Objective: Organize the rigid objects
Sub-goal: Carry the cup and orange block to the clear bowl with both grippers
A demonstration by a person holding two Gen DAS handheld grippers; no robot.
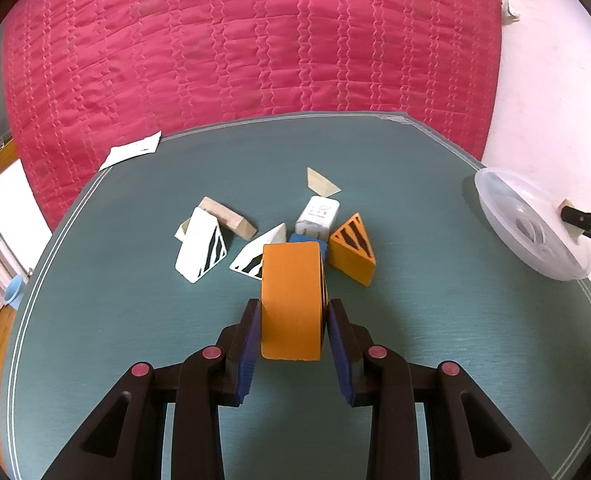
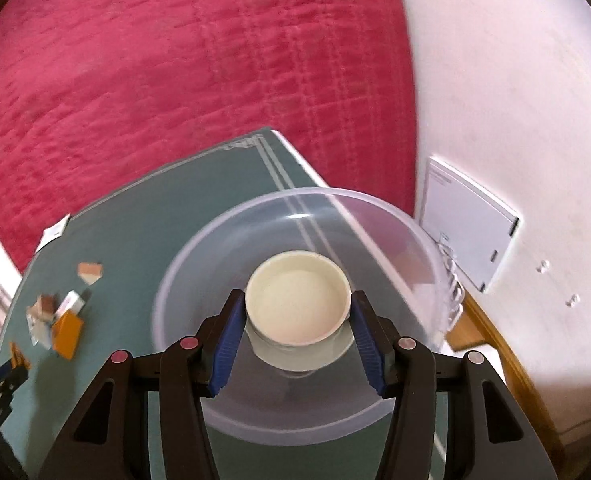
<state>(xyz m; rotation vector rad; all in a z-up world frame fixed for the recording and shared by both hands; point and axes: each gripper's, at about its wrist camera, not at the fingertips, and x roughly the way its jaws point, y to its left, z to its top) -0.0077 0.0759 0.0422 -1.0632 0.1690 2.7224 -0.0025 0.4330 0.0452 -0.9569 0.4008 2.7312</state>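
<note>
1. The orange block (image 1: 291, 300) sits clamped between the blue pads (image 1: 248, 354) of the left gripper (image 1: 294, 322); black stripes show on its right face. Whether it rests on the green surface (image 1: 115, 320) or is held just above it cannot be told.
2. Just beyond it lies a blue block (image 1: 304, 241), touching a white box (image 1: 318, 216) behind.
3. Right of those stands an orange wedge (image 1: 353, 250) with black stripes, near the box.
4. Left of the held block lies a small white striped wedge (image 1: 255, 258), and further left a larger white striped wedge (image 1: 201, 246) leaning against a plain wooden block (image 1: 231, 218).
5. A pale wooden triangle (image 1: 320, 182) lies apart, behind the box.
6. A white card (image 1: 131, 150) hangs over the far left edge of the surface, against the red quilt (image 1: 235, 40).
7. The right gripper (image 2: 298, 312) grasps a cream round cup (image 2: 297, 296), its pads pressed on both sides.
8. The cup is over the inside of a clear plastic bowl (image 2: 375, 220), which stands at the right edge of the surface; whether the cup touches the bowl's bottom cannot be told.
</note>
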